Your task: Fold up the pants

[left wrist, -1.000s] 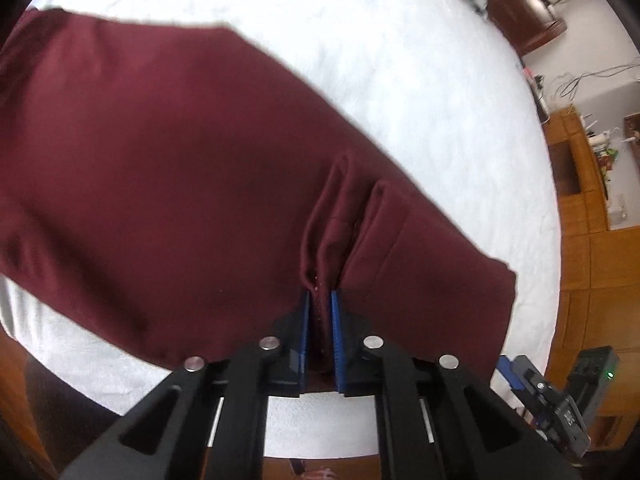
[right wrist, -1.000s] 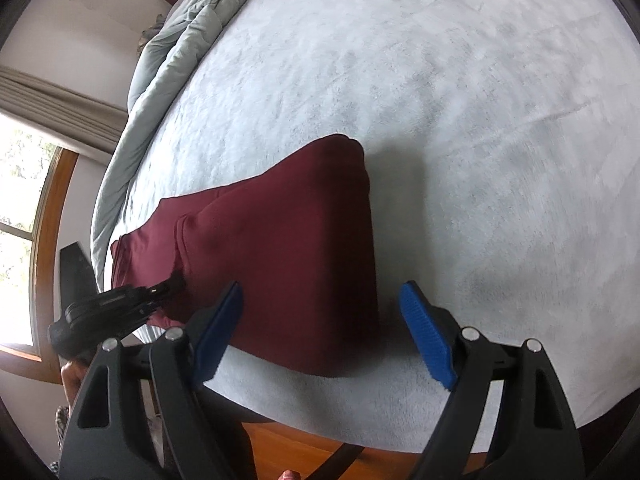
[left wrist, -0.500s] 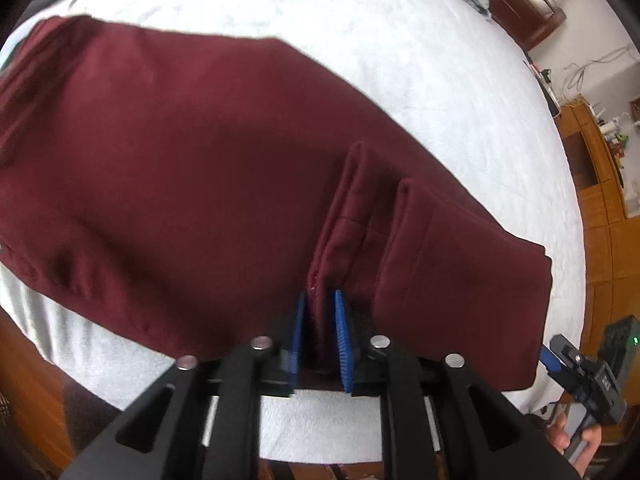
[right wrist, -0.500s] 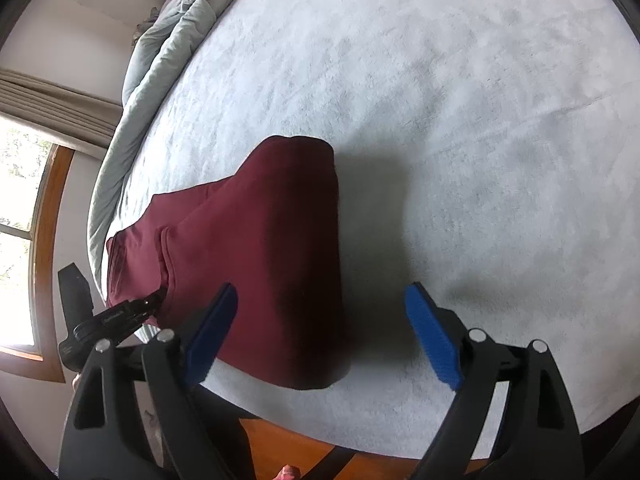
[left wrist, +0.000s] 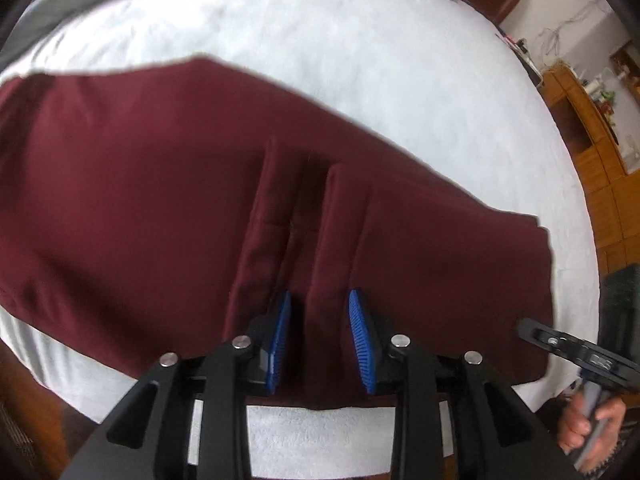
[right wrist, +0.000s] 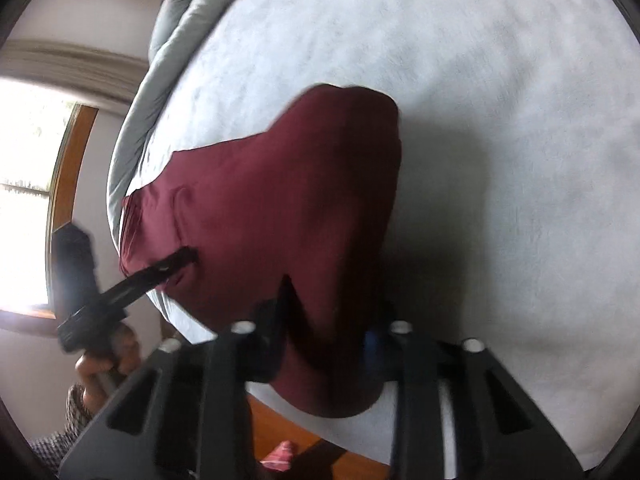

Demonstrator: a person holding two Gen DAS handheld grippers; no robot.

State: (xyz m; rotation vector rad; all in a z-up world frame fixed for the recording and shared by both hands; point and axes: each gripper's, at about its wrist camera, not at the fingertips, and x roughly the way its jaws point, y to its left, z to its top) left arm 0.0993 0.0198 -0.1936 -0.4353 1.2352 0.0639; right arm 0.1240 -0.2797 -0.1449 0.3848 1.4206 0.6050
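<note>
The maroon pants (left wrist: 168, 200) are being kept spread on the white bed cover (left wrist: 360, 60), near its front edge. The left gripper (left wrist: 318, 332), clamped on a pinched ridge of cloth half a second ago, is now being held with fingers parted and released, the ridge standing slack between them. The right gripper (right wrist: 324, 336), previously wide open beside the pants, is now being closed around the near end of the fabric; a handover for the next fold is judged likely.

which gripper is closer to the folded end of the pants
Right. The right gripper straddles the pants' folded end at the bed edge; the left gripper sits farther along, open around a ridge.
</note>
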